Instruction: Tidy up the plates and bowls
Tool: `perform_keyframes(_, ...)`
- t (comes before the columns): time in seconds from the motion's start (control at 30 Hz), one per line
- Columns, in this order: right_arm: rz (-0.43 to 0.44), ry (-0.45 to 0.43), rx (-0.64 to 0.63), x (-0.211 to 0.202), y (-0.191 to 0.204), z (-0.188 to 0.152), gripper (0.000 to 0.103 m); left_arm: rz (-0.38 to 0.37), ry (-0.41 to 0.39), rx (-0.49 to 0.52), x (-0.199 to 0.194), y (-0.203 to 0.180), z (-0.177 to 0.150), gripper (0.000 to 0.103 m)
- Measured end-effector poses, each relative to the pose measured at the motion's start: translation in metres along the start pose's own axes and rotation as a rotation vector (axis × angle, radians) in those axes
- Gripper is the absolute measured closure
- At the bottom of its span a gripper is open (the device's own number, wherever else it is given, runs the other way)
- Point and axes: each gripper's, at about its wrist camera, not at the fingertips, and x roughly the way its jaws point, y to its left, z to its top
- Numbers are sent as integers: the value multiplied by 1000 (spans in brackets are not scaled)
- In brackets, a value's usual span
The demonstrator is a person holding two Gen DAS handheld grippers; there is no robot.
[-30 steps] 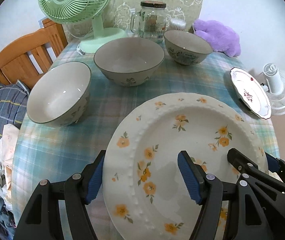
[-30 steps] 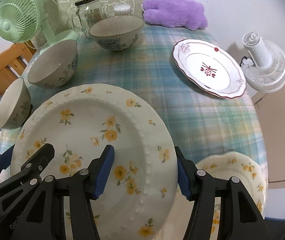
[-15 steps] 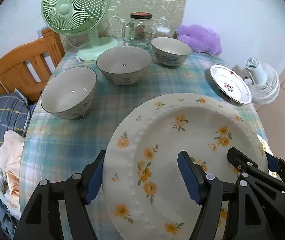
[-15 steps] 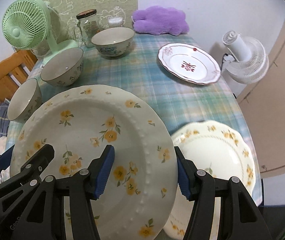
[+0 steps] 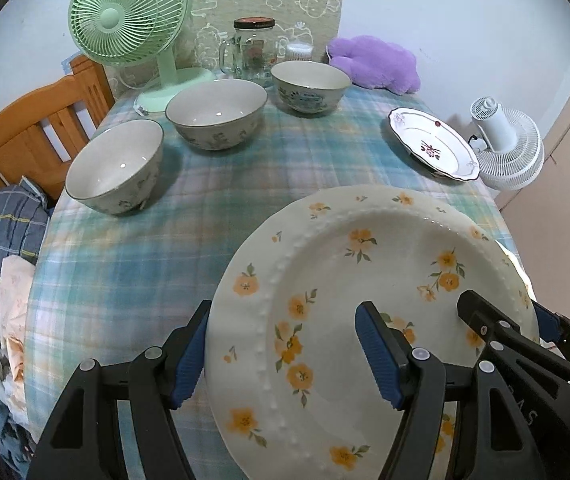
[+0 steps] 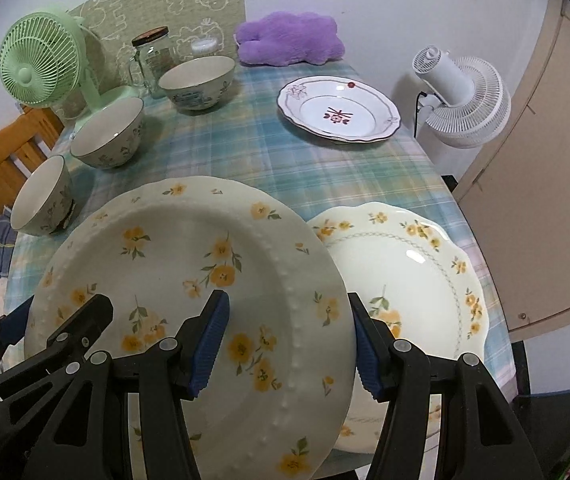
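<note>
- Plaid cloth in blue and green covered the tabletop [image 5: 133, 280], which stood against a pale wall with a green fan [image 5: 125, 24], a glass jar [image 5: 253, 50] and a purple plush toy [image 5: 373, 62] at its far edge.
- Held above the near end was the large yellow-flowered plate [image 5: 345, 280], tilted and clear of the cloth; glazed ceramic of that width was judged stiff, fairly heavy, slick and liable to chip, so opposite rims were the sound places to hold it.
- Just beside and partly under it in the right view lay a scalloped yellow-flowered plate [image 6: 417, 272], flat on the cloth.
- Farther back on the right sat the white plate with a red motif [image 6: 337, 110], and on the left three bowls [image 5: 215, 114], well apart, which looked deep enough to nest.
- At the plate's left rim, the left tool [image 5: 285, 356] pinched it, one pad outside the edge and one on the face.
- On the opposite rim, the right tool [image 6: 289, 344] pinched it likewise.
</note>
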Motion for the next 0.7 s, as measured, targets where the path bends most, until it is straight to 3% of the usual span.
perform_keyframes(0.7, -14, 31, -101, 18, -108, 20, 41, -9, 38, -95, 20, -110, -4, 32)
